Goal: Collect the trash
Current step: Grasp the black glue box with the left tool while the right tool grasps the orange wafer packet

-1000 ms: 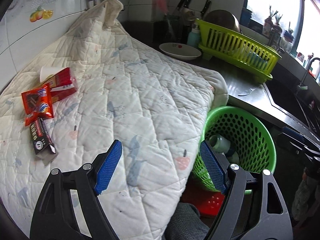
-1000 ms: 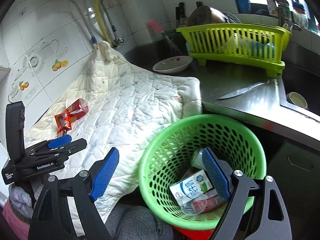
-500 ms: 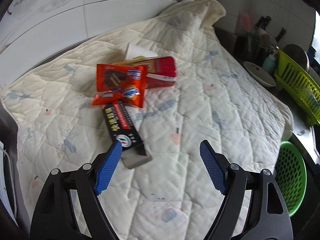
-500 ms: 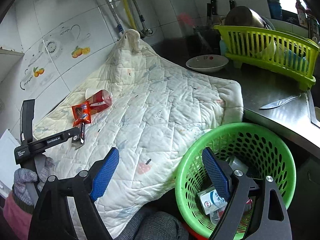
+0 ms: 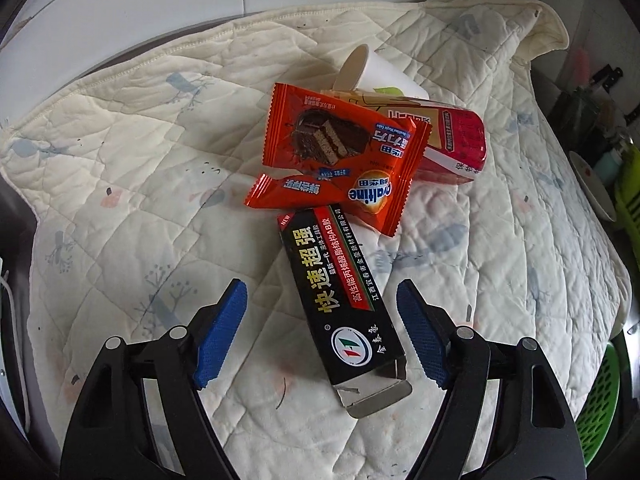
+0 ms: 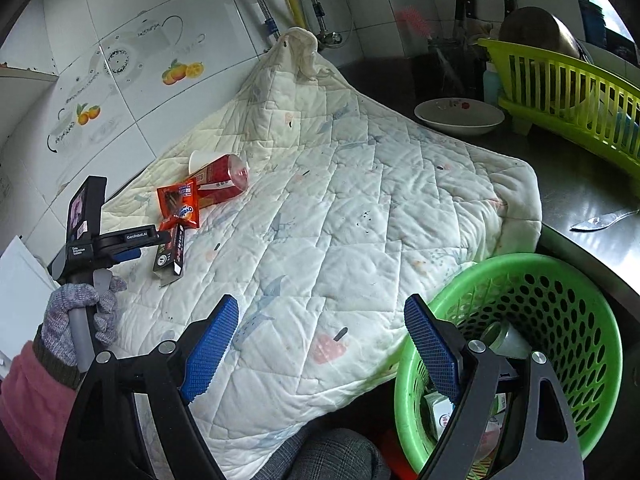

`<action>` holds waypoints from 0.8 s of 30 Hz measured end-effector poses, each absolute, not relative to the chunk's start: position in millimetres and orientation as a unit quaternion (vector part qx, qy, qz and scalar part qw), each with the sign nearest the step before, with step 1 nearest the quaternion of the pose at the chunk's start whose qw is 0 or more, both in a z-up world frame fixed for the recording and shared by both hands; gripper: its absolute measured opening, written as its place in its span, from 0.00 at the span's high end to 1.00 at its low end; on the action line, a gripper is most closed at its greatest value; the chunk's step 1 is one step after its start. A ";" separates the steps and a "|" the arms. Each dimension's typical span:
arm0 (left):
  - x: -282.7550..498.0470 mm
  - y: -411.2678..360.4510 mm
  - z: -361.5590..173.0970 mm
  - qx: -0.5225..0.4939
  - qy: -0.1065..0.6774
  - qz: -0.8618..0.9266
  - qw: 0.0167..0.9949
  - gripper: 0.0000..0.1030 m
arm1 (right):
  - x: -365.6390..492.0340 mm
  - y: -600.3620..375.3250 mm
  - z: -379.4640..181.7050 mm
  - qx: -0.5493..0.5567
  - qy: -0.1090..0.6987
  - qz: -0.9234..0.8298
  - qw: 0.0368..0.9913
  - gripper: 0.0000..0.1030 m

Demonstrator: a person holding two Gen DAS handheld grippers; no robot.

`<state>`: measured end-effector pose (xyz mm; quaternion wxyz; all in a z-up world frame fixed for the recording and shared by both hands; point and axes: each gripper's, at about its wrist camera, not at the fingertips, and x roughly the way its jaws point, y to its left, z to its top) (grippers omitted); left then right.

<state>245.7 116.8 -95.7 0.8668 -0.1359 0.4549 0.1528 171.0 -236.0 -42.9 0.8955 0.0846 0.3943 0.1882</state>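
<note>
A black glue box with an open flap lies on the quilt. Its near end sits between the open fingers of my left gripper. An orange snack wrapper overlaps its far end. Behind lie a red tube package and a white paper cup. In the right wrist view the same pile shows at the left: box, wrapper. My left gripper hovers over the box there. My right gripper is open and empty, beside the green basket holding trash.
A white bowl, a yellow-green dish rack and a knife sit on the dark counter at the right. Tiled wall and pipes stand behind the quilt. The basket edge shows at the lower right of the left wrist view.
My left gripper has swung left from the basket and closed in on the trash pile, now straddling the black box. My right gripper has pulled back from over the basket.
</note>
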 end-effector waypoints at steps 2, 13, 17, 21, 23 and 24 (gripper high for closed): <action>249.6 119.5 -101.0 -0.147 0.463 0.150 0.861 0.33 | 174.8 -232.2 -44.2 0.082 0.396 0.190 0.894 0.20; 257.6 112.5 -108.4 -0.143 0.471 0.131 0.861 0.51 | 183.8 -217.9 -47.3 0.070 0.406 0.197 0.890 0.20; 247.4 116.6 -104.1 -0.147 0.466 0.126 0.863 0.53 | 187.1 -211.2 -45.4 0.061 0.406 0.204 0.889 0.20; 227.0 125.8 -96.1 -0.153 0.457 0.120 0.868 0.56 | 196.3 -199.1 -44.0 0.053 0.409 0.218 0.885 0.20; 216.3 130.7 -92.5 -0.153 0.453 0.122 0.870 0.56 | 201.3 -190.2 -43.3 0.050 0.410 0.229 0.881 0.20; 211.7 133.4 -91.1 -0.154 0.451 0.122 0.871 0.56 | 204.5 -184.6 -43.0 0.049 0.411 0.235 0.879 0.20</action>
